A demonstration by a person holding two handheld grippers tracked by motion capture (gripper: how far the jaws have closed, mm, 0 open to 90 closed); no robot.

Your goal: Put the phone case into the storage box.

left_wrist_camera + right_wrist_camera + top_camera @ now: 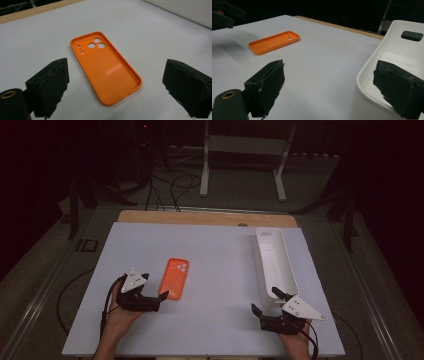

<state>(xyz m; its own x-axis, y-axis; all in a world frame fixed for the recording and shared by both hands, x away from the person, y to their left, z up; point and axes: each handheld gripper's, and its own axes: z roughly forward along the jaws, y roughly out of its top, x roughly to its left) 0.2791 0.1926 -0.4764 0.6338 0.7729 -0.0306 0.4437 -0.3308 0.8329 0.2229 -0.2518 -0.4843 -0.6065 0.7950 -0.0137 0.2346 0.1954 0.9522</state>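
At the near edge of the white rectangular table top (220, 250), the left gripper (150, 296) is held with its jaws spread wide and nothing between the pads; the flat orange silicone phone case (106, 67) is seen lying open side up just ahead of it. The right gripper (265, 307) is likewise held with jaws apart, straddling the near rim of the long white plastic tray (276, 262), untouched. Beyond the table, a white metal stand (242, 150) is seen.
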